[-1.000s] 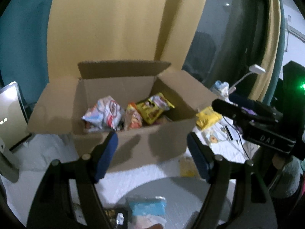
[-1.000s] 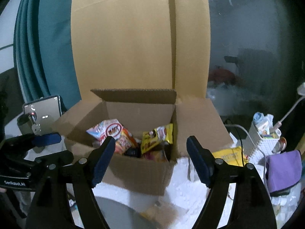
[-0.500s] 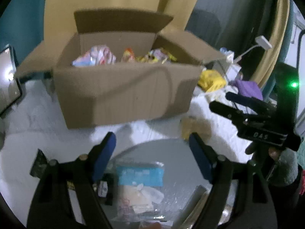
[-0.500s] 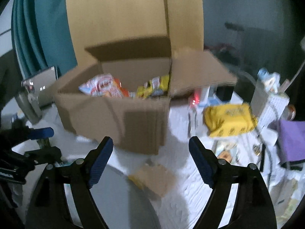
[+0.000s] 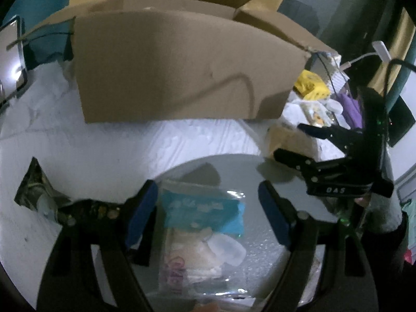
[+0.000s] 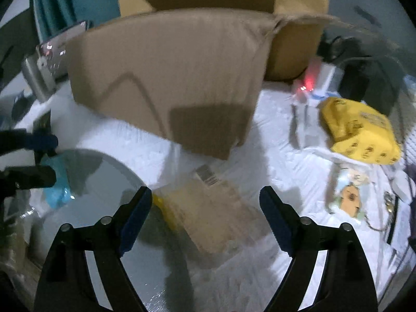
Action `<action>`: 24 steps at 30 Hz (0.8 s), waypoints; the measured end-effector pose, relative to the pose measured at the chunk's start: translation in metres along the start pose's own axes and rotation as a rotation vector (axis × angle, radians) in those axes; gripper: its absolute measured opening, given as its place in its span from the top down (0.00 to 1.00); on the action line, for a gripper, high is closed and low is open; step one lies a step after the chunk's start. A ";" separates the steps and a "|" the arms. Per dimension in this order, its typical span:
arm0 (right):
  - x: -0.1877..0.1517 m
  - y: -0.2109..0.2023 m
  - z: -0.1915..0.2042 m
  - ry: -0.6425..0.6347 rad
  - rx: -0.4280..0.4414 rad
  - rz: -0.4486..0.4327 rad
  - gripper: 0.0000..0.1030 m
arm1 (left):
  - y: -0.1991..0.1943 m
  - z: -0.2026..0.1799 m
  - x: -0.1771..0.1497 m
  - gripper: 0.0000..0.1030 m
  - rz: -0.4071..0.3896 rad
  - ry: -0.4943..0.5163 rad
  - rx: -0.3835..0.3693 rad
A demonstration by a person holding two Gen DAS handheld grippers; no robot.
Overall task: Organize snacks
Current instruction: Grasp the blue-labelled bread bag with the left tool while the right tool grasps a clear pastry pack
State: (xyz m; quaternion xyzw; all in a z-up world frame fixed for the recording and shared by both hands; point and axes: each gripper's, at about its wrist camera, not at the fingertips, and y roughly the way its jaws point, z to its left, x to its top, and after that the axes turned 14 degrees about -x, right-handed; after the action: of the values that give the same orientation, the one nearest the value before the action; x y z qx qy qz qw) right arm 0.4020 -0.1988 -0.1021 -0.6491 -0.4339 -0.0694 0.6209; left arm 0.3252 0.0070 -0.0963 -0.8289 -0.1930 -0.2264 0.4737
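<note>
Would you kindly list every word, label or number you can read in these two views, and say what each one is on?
"DAS": white letters on the black body of the right tool.
Blue-topped snack bag: pale print, too blurred to read.
Yellow package: dark marks, unreadable.
Tan flat packet: barcode label only, digits too small.
Cardboard box: no text.

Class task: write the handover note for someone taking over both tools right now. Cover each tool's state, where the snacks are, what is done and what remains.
Left tool: open, jaws just opening, either side of the blue-and-clear snack packet on the round grey tray, not gripping.
Right tool: open, jaws just opening, empty, over the tan packet at the tray's edge on the white cloth.
Cardboard box: behind the tray, flaps open; contents hidden from here.
Yellow packet: on the cloth, right of the box.
Done: nothing picked up.
Left: probably grip each packet and put it in the box.
</note>
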 end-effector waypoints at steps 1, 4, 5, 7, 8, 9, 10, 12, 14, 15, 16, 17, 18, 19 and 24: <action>-0.001 0.004 0.000 -0.003 0.002 0.004 0.12 | -0.001 0.001 0.000 0.21 -0.003 -0.001 0.001; -0.001 0.012 -0.002 0.007 0.025 0.031 0.08 | -0.003 0.002 0.000 0.21 -0.008 -0.002 0.004; -0.002 0.014 -0.001 0.006 0.031 0.039 0.08 | -0.003 0.002 0.000 0.21 -0.007 -0.002 0.003; -0.002 0.014 -0.001 0.009 0.039 0.044 0.08 | -0.003 0.000 0.000 0.21 -0.006 0.004 0.000; -0.003 0.014 -0.001 0.016 0.040 0.048 0.10 | -0.005 -0.001 0.000 0.21 -0.004 0.009 -0.005; -0.003 0.013 0.000 0.019 0.038 0.045 0.19 | -0.006 -0.002 0.000 0.21 -0.005 0.012 -0.009; -0.002 0.012 -0.001 0.020 0.039 0.043 0.33 | -0.009 -0.004 0.000 0.21 -0.006 0.017 -0.012; -0.001 0.008 -0.002 0.029 0.060 0.044 0.39 | -0.014 -0.007 -0.001 0.21 -0.012 0.026 -0.018; -0.003 0.004 0.001 0.018 0.045 0.044 0.40 | -0.019 -0.009 -0.002 0.21 -0.014 0.031 -0.022; -0.004 0.001 0.002 0.014 0.038 0.041 0.41 | -0.022 -0.009 -0.003 0.21 -0.013 0.032 -0.024; -0.005 -0.004 0.004 0.015 0.032 0.034 0.41 | -0.024 -0.009 -0.004 0.21 -0.011 0.034 -0.024; -0.006 -0.010 0.005 0.013 0.034 0.028 0.41 | -0.026 -0.007 -0.007 0.21 -0.006 0.037 -0.022; -0.007 -0.016 0.007 0.014 0.036 0.020 0.41 | -0.027 -0.006 -0.009 0.21 -0.003 0.039 -0.019; -0.008 -0.023 0.008 0.018 0.033 0.011 0.41 | -0.028 -0.004 -0.012 0.21 0.003 0.040 -0.015; -0.012 -0.049 0.006 0.052 0.038 -0.024 0.41 | -0.015 0.003 -0.024 0.21 0.078 0.040 -0.010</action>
State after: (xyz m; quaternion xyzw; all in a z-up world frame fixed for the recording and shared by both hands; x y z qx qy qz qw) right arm 0.3599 -0.2063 -0.0749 -0.6300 -0.4268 -0.0856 0.6431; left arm 0.2983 0.0141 -0.1007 -0.8335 -0.1498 -0.2255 0.4817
